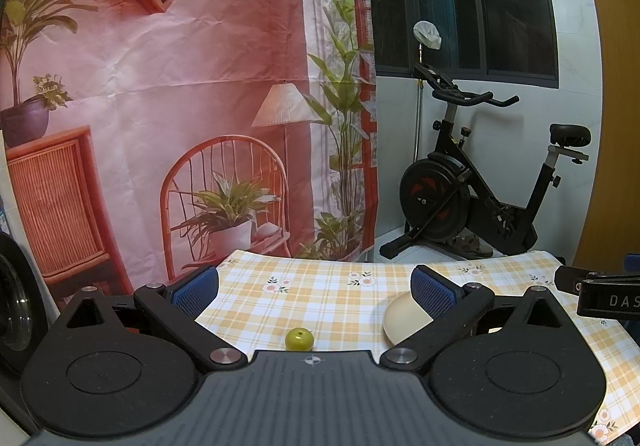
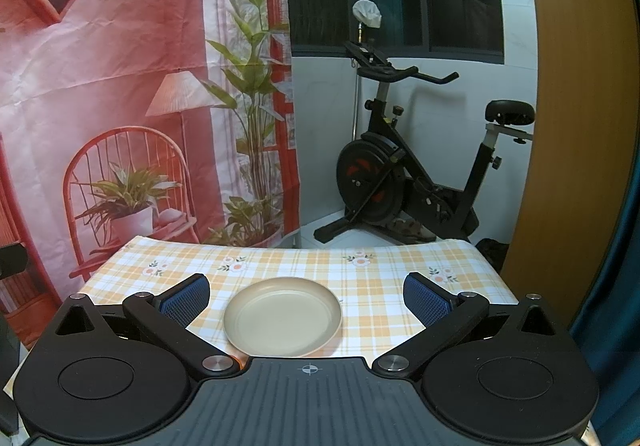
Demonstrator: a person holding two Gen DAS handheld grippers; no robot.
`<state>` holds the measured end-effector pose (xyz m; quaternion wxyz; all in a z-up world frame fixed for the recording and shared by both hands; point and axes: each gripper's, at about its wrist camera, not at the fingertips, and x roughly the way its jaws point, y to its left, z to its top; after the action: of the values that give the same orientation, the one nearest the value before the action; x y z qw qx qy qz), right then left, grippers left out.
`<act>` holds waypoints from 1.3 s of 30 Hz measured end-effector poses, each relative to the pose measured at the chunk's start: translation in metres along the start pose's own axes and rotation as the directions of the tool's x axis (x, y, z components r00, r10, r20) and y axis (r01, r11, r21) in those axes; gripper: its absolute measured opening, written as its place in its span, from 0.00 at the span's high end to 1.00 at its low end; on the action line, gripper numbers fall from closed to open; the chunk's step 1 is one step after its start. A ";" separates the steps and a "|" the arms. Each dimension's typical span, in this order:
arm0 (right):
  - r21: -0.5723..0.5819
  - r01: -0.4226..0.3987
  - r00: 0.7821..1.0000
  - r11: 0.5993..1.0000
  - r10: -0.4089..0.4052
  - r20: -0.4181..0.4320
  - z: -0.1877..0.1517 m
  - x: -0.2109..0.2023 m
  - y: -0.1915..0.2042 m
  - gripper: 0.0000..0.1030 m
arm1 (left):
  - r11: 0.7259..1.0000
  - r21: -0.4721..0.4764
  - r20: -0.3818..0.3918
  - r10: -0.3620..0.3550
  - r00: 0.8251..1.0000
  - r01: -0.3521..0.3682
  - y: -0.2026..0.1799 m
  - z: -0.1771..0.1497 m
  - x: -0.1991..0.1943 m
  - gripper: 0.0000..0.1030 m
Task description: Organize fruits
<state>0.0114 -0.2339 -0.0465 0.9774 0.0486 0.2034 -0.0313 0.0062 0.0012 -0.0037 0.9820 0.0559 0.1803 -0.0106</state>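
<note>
A small green fruit (image 1: 299, 339) lies on the yellow checked tablecloth (image 1: 320, 298), close in front of my left gripper (image 1: 315, 292), whose blue-padded fingers stand wide open around nothing. A cream plate (image 1: 402, 320) sits to the fruit's right, partly hidden by the right finger. In the right wrist view the same plate (image 2: 283, 316) lies bare and centred between the fingers of my right gripper (image 2: 306, 300), which is open and holds nothing. A small orange edge shows at the plate's near left, mostly hidden by the gripper body.
The table's far edge (image 2: 296, 244) meets a printed pink backdrop (image 1: 160, 86). An exercise bike (image 1: 476, 190) stands on the floor beyond the table at the right. The other gripper's black body (image 1: 604, 294) juts in at the right of the left wrist view.
</note>
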 end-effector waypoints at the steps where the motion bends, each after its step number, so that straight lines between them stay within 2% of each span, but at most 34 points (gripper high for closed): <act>1: 0.000 0.001 1.000 1.000 -0.001 0.000 0.000 0.000 0.000 0.00 | 1.000 0.000 0.000 0.000 1.000 0.000 0.000 0.000 0.000 0.00; 39: 0.000 0.000 1.000 1.000 0.000 -0.001 -0.001 0.001 0.000 0.00 | 1.000 -0.004 -0.007 0.001 1.000 -0.001 -0.001 -0.003 0.002 0.00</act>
<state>0.0118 -0.2335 -0.0477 0.9774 0.0483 0.2036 -0.0313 0.0068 0.0009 -0.0073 0.9814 0.0541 0.1839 -0.0094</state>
